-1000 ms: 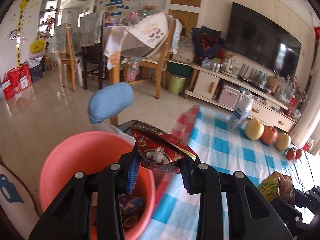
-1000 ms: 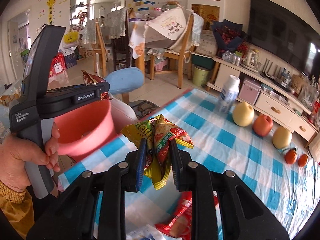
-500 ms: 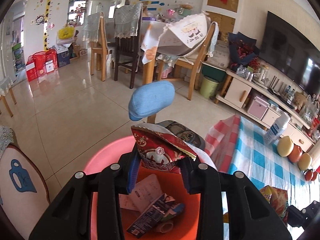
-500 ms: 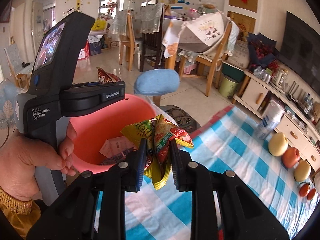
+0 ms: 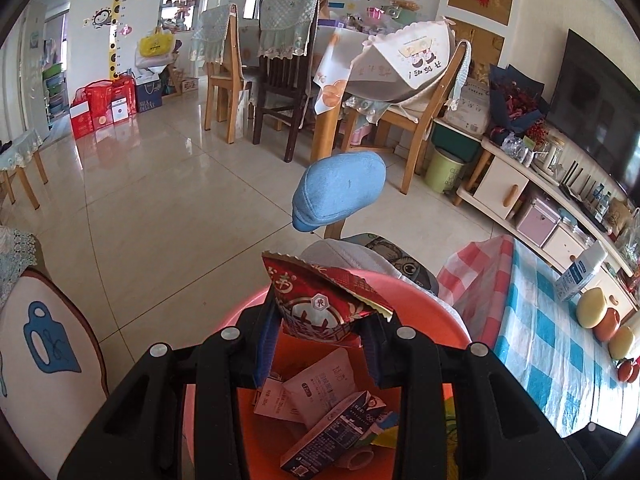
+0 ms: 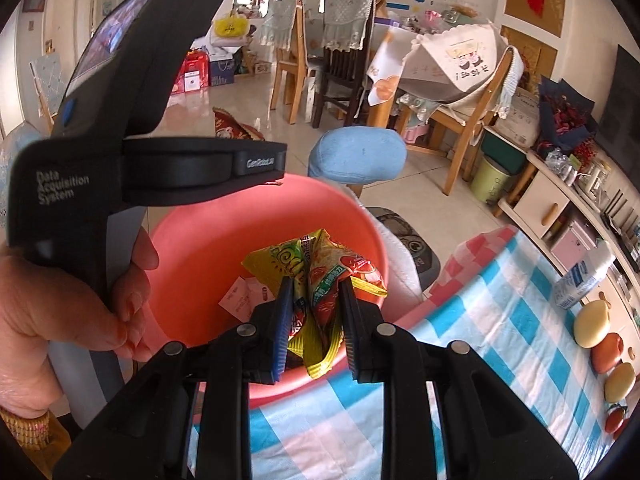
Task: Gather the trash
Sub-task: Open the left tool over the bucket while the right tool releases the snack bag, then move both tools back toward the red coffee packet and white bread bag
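Observation:
My left gripper [image 5: 318, 322] is shut on a red snack wrapper [image 5: 320, 304] and hangs over the pink bin [image 5: 412, 292]. Inside the bin lie paper slips [image 5: 320, 388] and a dark carton [image 5: 340, 432]. My right gripper [image 6: 314, 304] is shut on a yellow and red snack bag [image 6: 320, 268], just over the near rim of the pink bin [image 6: 200, 248]. In the right wrist view the left gripper's black body [image 6: 160, 168] stretches above the bin, held by a person's hand [image 6: 60, 304], and the red wrapper [image 6: 232, 128] shows past it.
The bin stands beside a table with a blue checked cloth [image 6: 500, 320]. Fruit [image 6: 592, 324] and a white bottle [image 6: 580, 276] stand on it at the right. A blue padded chair back [image 5: 340, 188] rises just beyond the bin, with tiled floor behind.
Both grippers swung left from over the table to the bin, each still holding its wrapper. The bin's inside and its trash have come into view.

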A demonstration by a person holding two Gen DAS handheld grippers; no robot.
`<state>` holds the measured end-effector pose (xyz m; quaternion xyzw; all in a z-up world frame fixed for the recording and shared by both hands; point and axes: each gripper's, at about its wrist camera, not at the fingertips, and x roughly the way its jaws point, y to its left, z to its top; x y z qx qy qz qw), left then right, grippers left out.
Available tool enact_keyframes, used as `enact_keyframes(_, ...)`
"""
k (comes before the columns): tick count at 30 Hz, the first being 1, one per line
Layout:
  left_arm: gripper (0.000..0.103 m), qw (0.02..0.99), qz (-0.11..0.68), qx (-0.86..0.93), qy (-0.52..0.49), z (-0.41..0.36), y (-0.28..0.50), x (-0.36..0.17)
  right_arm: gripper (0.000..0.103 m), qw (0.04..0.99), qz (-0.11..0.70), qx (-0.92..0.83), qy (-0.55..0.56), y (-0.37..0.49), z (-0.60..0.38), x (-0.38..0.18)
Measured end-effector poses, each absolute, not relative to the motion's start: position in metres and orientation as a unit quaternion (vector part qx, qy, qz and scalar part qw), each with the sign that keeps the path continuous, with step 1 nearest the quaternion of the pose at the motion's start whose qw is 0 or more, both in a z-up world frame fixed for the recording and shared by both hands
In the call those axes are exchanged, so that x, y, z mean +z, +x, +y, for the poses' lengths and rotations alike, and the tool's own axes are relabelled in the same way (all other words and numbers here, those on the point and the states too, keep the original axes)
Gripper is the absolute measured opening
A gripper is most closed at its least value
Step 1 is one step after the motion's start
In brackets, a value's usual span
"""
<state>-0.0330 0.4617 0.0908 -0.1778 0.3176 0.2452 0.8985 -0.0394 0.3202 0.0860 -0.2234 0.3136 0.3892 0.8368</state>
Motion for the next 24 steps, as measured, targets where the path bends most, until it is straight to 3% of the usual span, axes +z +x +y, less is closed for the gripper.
enact_keyframes(7,0.041,0.894,0.327,0.253,-0.171,0.461,-0.03,0.088,0.028,0.829,0.325,0.392,-0.231,-0.041,0.329,0.074)
enact_keyframes(9,0.06,0.892,0.328,0.26,-0.169,0.459,-0.03,0.088,0.039,0.828,0.331,0.392,-0.225,-0.04,0.327,0.072)
enact_keyframes(10,0.076,0.892,0.327,0.262,-0.168,0.459,-0.03,0.088,0.055,0.831,0.329,0.389,-0.223,-0.039,0.325,0.073)
enact_keyframes(11,0.081,0.892,0.326,0.266,-0.163,0.458,-0.029,0.089,0.066,0.837,0.325,0.383,-0.219,-0.039,0.321,0.075)
enact_keyframes(19,0.086,0.898,0.326,0.252,-0.151,0.445,-0.025,0.092,0.083,0.867,0.322,0.335,-0.178,-0.038,0.279,0.086)
enact_keyframes(24,0.087,0.904,0.328,0.241,-0.135,0.428,-0.021,0.094,0.086,0.877,0.333,0.307,-0.159,-0.039,0.251,0.087)
